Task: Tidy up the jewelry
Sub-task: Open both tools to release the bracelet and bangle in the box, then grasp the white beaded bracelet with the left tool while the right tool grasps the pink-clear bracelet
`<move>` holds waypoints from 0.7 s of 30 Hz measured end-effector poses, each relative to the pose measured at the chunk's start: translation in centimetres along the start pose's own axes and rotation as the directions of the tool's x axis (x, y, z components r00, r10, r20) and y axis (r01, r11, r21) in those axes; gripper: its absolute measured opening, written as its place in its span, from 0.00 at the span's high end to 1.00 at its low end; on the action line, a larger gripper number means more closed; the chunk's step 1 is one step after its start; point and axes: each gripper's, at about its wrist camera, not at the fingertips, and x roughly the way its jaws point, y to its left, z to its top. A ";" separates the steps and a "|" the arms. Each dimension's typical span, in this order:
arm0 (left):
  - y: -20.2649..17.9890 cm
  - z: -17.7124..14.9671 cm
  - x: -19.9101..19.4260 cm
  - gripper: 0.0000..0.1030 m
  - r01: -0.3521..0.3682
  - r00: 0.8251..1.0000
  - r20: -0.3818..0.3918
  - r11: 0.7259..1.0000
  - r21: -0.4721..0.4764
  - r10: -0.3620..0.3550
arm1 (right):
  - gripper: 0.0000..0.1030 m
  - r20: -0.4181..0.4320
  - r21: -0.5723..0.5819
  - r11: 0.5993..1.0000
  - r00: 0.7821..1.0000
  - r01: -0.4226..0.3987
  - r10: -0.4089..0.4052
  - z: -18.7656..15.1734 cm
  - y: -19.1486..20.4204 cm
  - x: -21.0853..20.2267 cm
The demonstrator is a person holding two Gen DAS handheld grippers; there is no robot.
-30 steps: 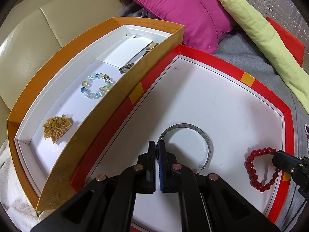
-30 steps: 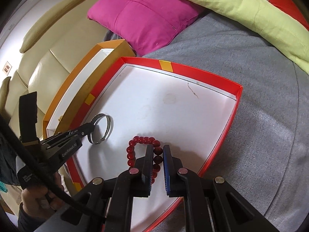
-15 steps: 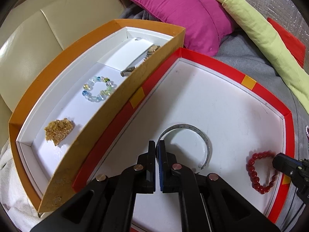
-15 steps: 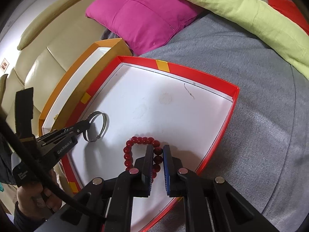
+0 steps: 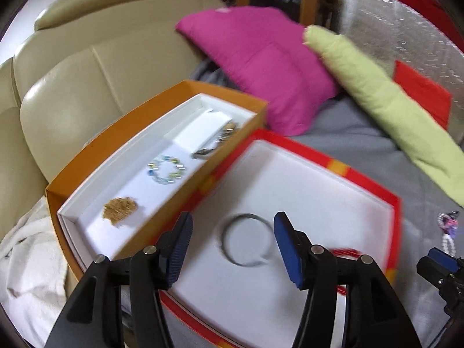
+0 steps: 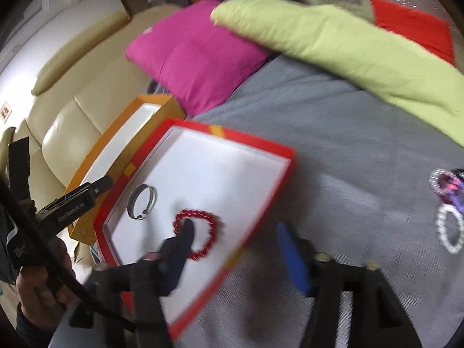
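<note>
A silver bangle (image 5: 246, 239) lies on the white floor of the red tray (image 5: 304, 148). My left gripper (image 5: 232, 232) hangs above it, jaws opening, pads clear of it. Behind the right finger a red bead bracelet (image 5: 345, 251) shows in part. In the right wrist view the red bead bracelet (image 6: 214, 223) rests in the red tray (image 6: 237, 142) beside the silver bangle (image 6: 142, 201). My right gripper (image 6: 235, 232) is above it, jaws opening, holding nothing. The left gripper (image 6: 105, 182) reaches in from the left; the right gripper (image 5: 429, 261) shows at the right edge.
An orange box (image 5: 179, 203) left of the tray holds a pale bead bracelet (image 5: 166, 169), a gold piece (image 5: 120, 210) and a white card (image 5: 203, 133). On the grey cloth lie a purple piece (image 6: 446, 185) and a white bead bracelet (image 6: 449, 232). Pink cushion (image 6: 197, 55) and green cushion (image 6: 333, 37) behind.
Both grippers were shut, the left on the bangle and the right on the red bracelet. Both have let go, opened and lifted back. Bangle and bracelet now lie in the red tray.
</note>
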 end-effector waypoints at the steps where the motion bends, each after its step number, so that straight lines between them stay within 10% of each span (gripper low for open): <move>1: -1.2 -0.6 -0.9 0.40 0.022 1.000 0.008 1.000 0.013 -0.022 | 0.34 0.009 0.007 1.000 1.000 0.007 -0.007 -0.4 -0.7 -0.8; 7: -9.4 -4.8 -3.9 0.38 0.171 0.985 -0.025 0.977 0.130 -0.169 | 0.34 0.032 0.103 0.992 0.997 0.072 -0.076 -5.2 -7.8 -5.7; 14: -20.0 -10.2 -4.4 0.37 0.350 0.936 -0.152 0.889 0.296 -0.319 | 0.34 0.021 0.251 0.950 0.981 0.183 -0.194 -11.3 -16.5 -10.7; 21: -24.8 -13.0 -3.4 0.37 0.362 0.931 -0.196 0.856 0.371 -0.309 | 0.34 0.001 0.347 0.902 0.961 0.258 -0.275 -14.1 -22.4 -13.6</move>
